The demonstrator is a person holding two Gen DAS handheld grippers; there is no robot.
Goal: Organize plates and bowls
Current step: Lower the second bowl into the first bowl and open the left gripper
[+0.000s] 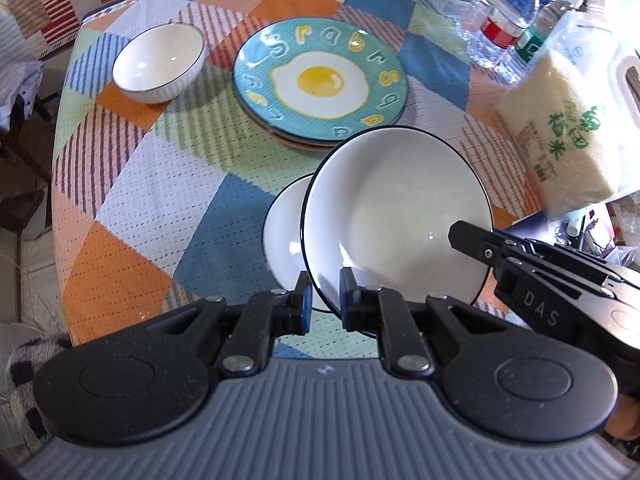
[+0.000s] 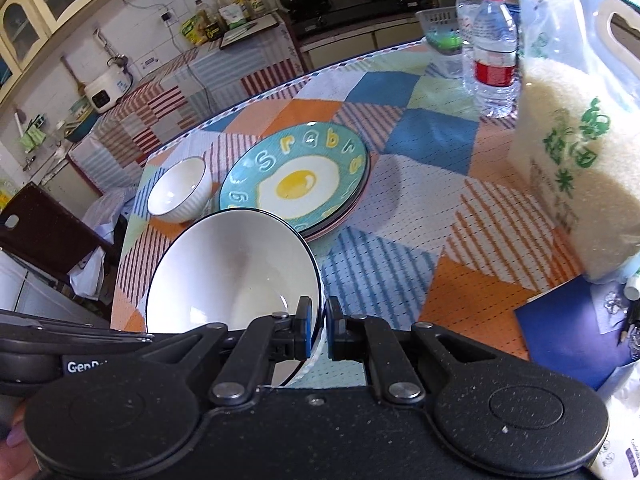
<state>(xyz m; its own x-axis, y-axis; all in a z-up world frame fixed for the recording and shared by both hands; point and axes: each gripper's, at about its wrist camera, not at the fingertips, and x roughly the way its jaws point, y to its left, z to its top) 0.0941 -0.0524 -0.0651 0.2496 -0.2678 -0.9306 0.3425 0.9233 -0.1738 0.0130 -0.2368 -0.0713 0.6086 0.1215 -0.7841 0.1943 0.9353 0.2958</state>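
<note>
Gripped at its dark-lined rim by both tools, a white bowl (image 1: 396, 216) is held tilted above a table covered by a patchwork tablecloth (image 1: 160, 208). In the left wrist view, the left gripper (image 1: 325, 294) is seen at 6 o'clock, its jaws nearly closed, pinching the bowl's near edge between blue-padded fingers (image 1: 306, 300). At 4 o'clock in that view, the right gripper (image 1: 454, 232) is reached in from the side, with one black tip laid over the bowl's inner wall. In the right wrist view, the right gripper (image 2: 319, 322) is likewise clamped almost fully closed on the rim of the same bowl (image 2: 236, 272).

A second white bowl (image 1: 284, 236) is partly hidden behind the held one, at its 9 o'clock; whether the two touch cannot be told. A stack of plates (image 1: 320, 80), topped by a turquoise plate painted with a fried egg and raised letters, is set on the cloth at 12 o'clock. A small ribbed white bowl (image 1: 159, 63) is stood apart at 10 o'clock, beside the stack. At 2 o'clock, a clear bag of rice (image 1: 568, 120) with green lettering is stood upright, and water bottles (image 1: 500, 16) are grouped beyond it near the table's far edge. In the right wrist view, a dark blue booklet (image 2: 568, 328) is laid at 4 o'clock.
</note>
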